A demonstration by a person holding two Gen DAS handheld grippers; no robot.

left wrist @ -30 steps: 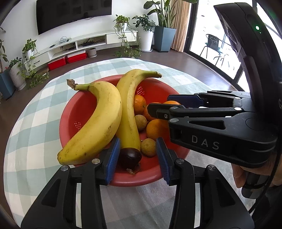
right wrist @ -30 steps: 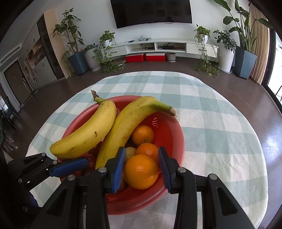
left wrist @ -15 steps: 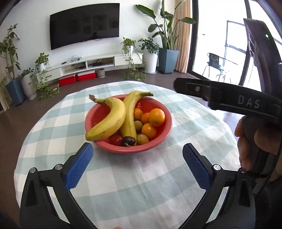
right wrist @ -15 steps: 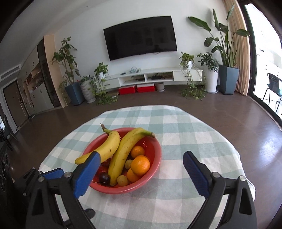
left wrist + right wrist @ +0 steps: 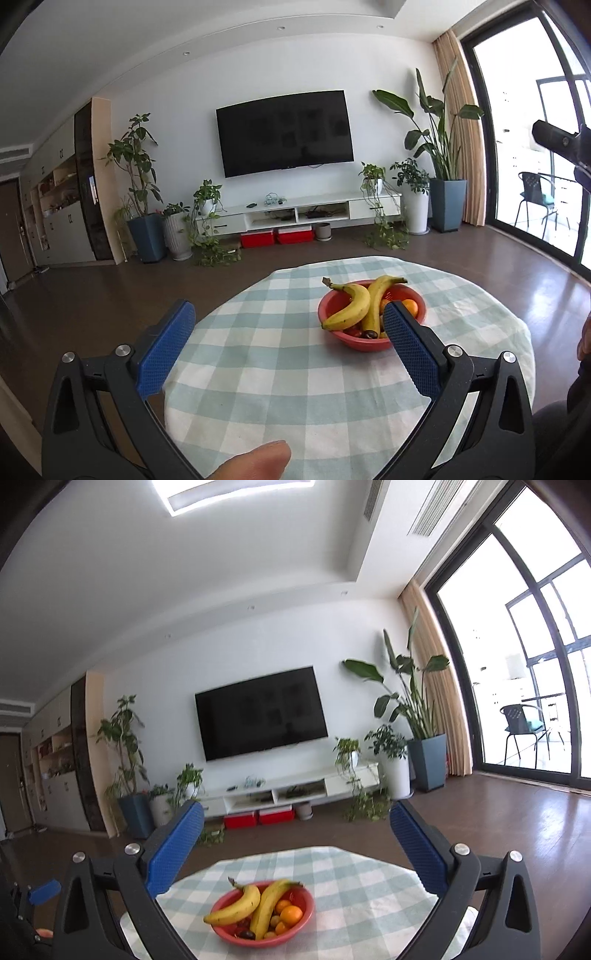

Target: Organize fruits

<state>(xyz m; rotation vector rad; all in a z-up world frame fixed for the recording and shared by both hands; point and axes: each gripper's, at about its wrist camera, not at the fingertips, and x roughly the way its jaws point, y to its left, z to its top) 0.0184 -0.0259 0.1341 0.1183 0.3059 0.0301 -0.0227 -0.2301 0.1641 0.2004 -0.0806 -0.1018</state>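
Right tongs (image 5: 295, 853) agape; fruit bowl (image 5: 295, 928) beyond

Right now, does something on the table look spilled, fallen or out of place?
Nothing stands out. All the fruit sits in the red bowl: two bananas lie across the oranges, and nothing lies loose on the checked tablecloth. Both grippers are open and empty.

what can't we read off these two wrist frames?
- Small fruit low in the red bowl: too small to identify in the right wrist view; in the left wrist view the bananas and the left tongs pad cover part of it.
- Right tongs: in the left wrist view, only a dark tip shows at the frame edge.
- Table near edge: cut off in both views.
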